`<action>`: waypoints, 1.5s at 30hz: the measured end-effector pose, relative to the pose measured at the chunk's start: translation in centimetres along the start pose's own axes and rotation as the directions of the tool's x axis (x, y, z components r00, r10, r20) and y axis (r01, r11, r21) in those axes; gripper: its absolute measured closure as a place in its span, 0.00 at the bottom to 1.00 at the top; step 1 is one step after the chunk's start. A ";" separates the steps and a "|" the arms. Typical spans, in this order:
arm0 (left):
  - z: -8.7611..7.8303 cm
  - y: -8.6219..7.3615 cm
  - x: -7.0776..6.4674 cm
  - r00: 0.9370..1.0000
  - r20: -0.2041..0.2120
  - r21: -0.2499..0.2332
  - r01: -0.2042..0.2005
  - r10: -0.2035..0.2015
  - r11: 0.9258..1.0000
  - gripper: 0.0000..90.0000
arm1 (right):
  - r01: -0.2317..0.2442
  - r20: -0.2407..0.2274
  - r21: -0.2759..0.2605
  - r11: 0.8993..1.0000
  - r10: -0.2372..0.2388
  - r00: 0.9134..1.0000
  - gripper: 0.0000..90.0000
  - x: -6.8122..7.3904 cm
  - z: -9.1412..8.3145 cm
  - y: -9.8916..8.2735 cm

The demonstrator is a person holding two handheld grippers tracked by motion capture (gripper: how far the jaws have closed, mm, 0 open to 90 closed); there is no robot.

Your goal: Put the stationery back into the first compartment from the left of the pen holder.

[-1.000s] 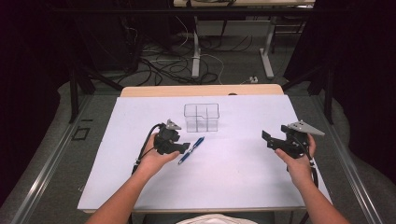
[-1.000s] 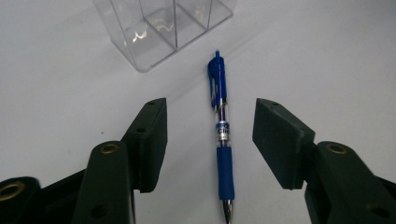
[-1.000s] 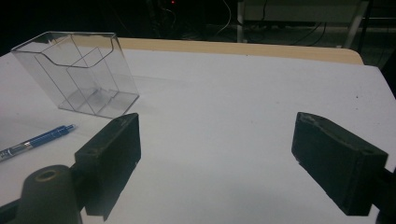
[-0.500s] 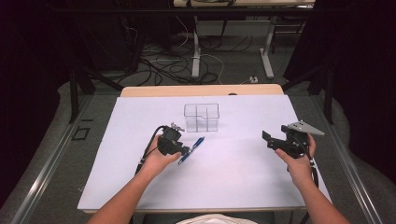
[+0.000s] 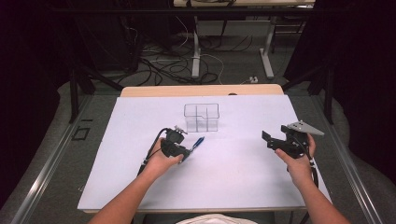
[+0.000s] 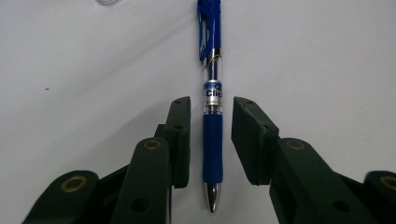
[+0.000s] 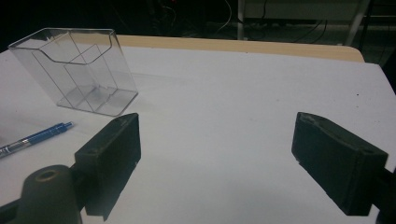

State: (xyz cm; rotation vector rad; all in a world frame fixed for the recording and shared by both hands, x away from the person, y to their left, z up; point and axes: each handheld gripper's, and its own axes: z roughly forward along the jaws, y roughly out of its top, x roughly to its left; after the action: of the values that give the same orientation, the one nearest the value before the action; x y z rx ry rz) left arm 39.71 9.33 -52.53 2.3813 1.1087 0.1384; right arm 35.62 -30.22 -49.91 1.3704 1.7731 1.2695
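Note:
A blue click pen [image 6: 212, 93] lies flat on the white table cover, between the two black pads of my left gripper [image 6: 212, 101]. The jaws have just been closing on it; a thin gap still shows on each side of the blue grip. From above, the left gripper [image 5: 180, 150] sits low over the pen [image 5: 198, 141], just in front of a clear divided holder [image 5: 201, 117]. My right gripper [image 5: 267, 138] hovers at the right, wide open with nothing in it. Its own view [image 7: 217, 158] looks toward the holder [image 7: 79, 70] and the pen [image 7: 32, 137].
The white cover [image 5: 233, 186] spreads over a wooden table whose far edge [image 5: 201, 90] shows behind it. Beyond the table are metal table legs and loose cables on the floor [image 5: 187, 65].
The left gripper has shifted slightly right onto the pen, and its jaws have narrowed around the barrel. The right gripper has stayed in place.

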 end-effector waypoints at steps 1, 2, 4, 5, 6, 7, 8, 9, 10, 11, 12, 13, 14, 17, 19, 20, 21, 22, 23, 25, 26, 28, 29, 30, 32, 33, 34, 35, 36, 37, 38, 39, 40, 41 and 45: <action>0.1 0.0 -0.1 1.000 0.004 0.002 0.005 -0.005 1.000 0.78 | 0.000 0.000 0.000 1.000 0.000 1.000 0.17 0.0 0.0 0.0; 0.2 0.0 -0.1 1.000 0.003 0.009 0.004 -0.004 1.000 0.78 | 0.000 0.000 0.000 1.000 0.000 1.000 0.17 0.0 0.0 0.0; 0.3 0.0 -0.1 1.000 -0.007 0.016 -0.010 0.010 1.000 0.79 | 0.002 -0.001 0.000 1.000 -0.002 1.000 0.17 0.0 0.0 0.0; 0.4 0.0 -0.2 1.000 -0.004 0.020 -0.009 0.009 1.000 0.79 | 0.003 -0.002 0.000 1.000 -0.003 1.000 0.17 0.0 0.0 0.0; 0.6 -0.1 -0.3 1.000 -0.001 0.029 0.002 -0.002 1.000 0.80 | 0.002 -0.002 0.000 1.000 -0.002 1.000 0.17 0.0 0.0 0.0; 0.6 0.0 -0.3 1.000 -0.003 0.032 -0.006 0.006 0.999 0.81 | 0.002 -0.002 0.000 1.000 -0.002 1.000 0.17 0.0 0.0 0.0; 0.7 0.0 -0.3 1.000 -0.005 0.038 -0.007 0.007 0.999 0.81 | 0.002 -0.002 0.001 1.000 -0.002 1.000 0.17 0.0 0.0 0.0; 0.8 0.0 -0.4 1.000 -0.005 0.040 -0.014 0.014 0.999 0.81 | 0.002 -0.003 0.000 1.000 -0.002 1.000 0.17 0.0 0.0 0.0; 0.9 0.0 -0.5 1.000 -0.003 0.044 -0.009 0.009 0.999 0.81 | 0.002 -0.003 0.000 1.000 -0.002 1.000 0.17 0.0 0.0 0.0; 0.9 0.0 -0.4 1.000 -0.007 0.052 -0.021 0.021 0.998 0.82 | 0.003 -0.005 0.002 1.000 -0.003 1.000 0.17 0.0 0.0 0.0; 1.0 0.0 -0.5 1.000 -0.006 0.056 -0.019 0.020 0.998 0.83 | 0.002 -0.003 0.000 1.000 -0.002 1.000 0.17 0.0 0.0 0.0; 1.1 0.0 -0.5 1.000 -0.007 0.058 -0.024 0.024 0.998 0.84 | 0.002 0.000 0.004 1.000 -0.002 1.000 0.17 0.0 0.0 0.0; 1.1 0.0 -0.6 1.000 -0.010 0.063 -0.023 0.024 0.998 0.84 | 0.002 0.000 0.004 1.000 -0.002 1.000 0.17 0.0 0.0 0.0; 1.1 0.0 -0.6 0.999 -0.018 0.064 -0.028 0.029 0.998 0.86 | 0.006 -0.008 0.005 1.000 -0.006 1.000 0.17 0.0 0.0 0.0; 1.1 0.0 -0.6 0.999 -0.021 0.062 -0.030 0.032 0.998 0.87 | 0.004 -0.010 0.008 1.000 -0.004 1.000 0.17 0.0 0.0 0.0; 1.1 0.0 -0.7 0.999 -0.022 0.065 -0.026 0.027 0.998 0.87 | 0.003 -0.008 0.011 1.000 -0.003 1.000 0.17 0.0 0.0 0.0; 1.1 0.0 -0.7 0.999 -0.023 0.066 -0.027 0.029 0.997 0.87 | 0.002 -0.008 0.011 1.000 -0.002 1.000 0.17 0.0 0.0 0.0; 1.1 0.0 -0.7 0.999 -0.025 0.067 -0.030 0.032 0.997 0.87 | 0.002 -0.005 0.011 1.000 -0.002 1.000 0.17 0.0 0.0 0.0; 1.1 0.0 -0.7 0.999 -0.025 0.068 -0.034 0.036 0.997 0.88 | 0.002 -0.005 0.011 1.000 -0.002 1.000 0.17 0.0 0.0 0.0; 1.1 0.0 -0.7 0.999 -0.025 0.068 -0.036 0.038 0.997 0.88 | 0.004 -0.005 0.009 1.000 -0.004 1.000 0.17 0.0 0.0 0.0; 1.1 0.0 -0.7 0.999 -0.025 0.069 -0.036 0.038 0.997 0.88 | 0.004 -0.005 0.009 1.000 -0.004 1.000 0.17 0.0 0.0 0.0; 1.1 0.0 -0.7 0.999 -0.029 0.071 -0.041 0.044 0.997 0.88 | 0.004 -0.004 0.013 1.000 -0.004 1.000 0.17 0.0 0.0 0.0; 1.1 0.0 -0.7 0.999 -0.027 0.069 -0.044 0.046 0.997 0.88 | 0.004 -0.003 0.013 1.000 -0.004 1.000 0.17 0.0 0.0 0.0; 1.1 0.0 -0.7 0.998 -0.028 0.072 -0.045 0.047 0.996 0.88 | 0.002 -0.004 0.014 1.000 -0.002 1.000 0.17 0.0 0.0 0.0; 1.2 0.1 -0.7 0.999 -0.027 0.071 -0.042 0.044 0.997 0.88 | 0.001 -0.004 0.015 1.000 -0.001 1.000 0.17 0.0 0.0 0.0; 1.1 0.1 -0.6 0.999 -0.024 0.071 -0.041 0.043 0.997 0.88 | 0.002 -0.005 0.014 1.000 -0.002 1.000 0.17 0.0 0.0 0.0; 1.1 0.1 -0.6 0.999 -0.022 0.073 -0.040 0.042 0.997 0.88 | 0.002 -0.009 0.010 1.000 -0.002 1.000 0.17 0.0 0.0 0.0; 1.1 0.1 -0.5 0.999 -0.017 0.073 -0.038 0.040 0.997 0.88 | 0.003 -0.009 0.010 1.000 -0.002 1.000 0.17 0.0 0.0 0.0; 1.1 0.1 -0.5 0.999 -0.014 0.072 -0.038 0.039 0.997 0.88 | 0.006 -0.009 0.010 1.000 -0.006 1.000 0.17 0.0 0.0 0.0; 1.1 0.1 -0.5 0.999 -0.012 0.075 -0.038 0.039 0.996 0.88 | 0.006 -0.009 0.010 1.000 -0.006 1.000 0.17 0.0 0.0 0.0; 1.1 0.1 -0.5 0.999 -0.009 0.079 -0.031 0.031 0.996 0.88 | 0.008 -0.010 0.010 1.000 -0.008 1.000 0.17 0.0 0.1 -0.1; 1.1 0.2 -0.5 0.999 -0.005 0.077 -0.037 0.038 0.996 0.88 | 0.004 -0.001 0.006 1.000 -0.004 1.000 0.17 0.1 0.1 -0.1; 1.1 0.2 -0.5 0.999 -0.001 0.078 -0.039 0.039 0.996 0.88 | 0.002 -0.003 0.008 1.000 -0.002 1.000 0.17 0.1 0.0 -0.1; 1.1 0.3 -0.5 0.999 -0.005 0.077 -0.044 0.044 0.996 0.88 | 0.000 -0.005 0.005 1.000 0.000 1.000 0.17 0.1 0.1 -0.1; 0.8 0.4 -0.6 0.999 0.008 0.075 -0.045 0.045 0.996 0.88 | -0.007 -0.022 0.024 1.000 0.007 1.000 0.17 0.1 0.1 -0.1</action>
State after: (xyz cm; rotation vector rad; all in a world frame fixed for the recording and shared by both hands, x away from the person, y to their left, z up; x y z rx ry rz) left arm 39.78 8.33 -53.00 2.4724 1.0755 0.1071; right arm 35.61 -30.12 -49.99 1.3821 1.8054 1.2756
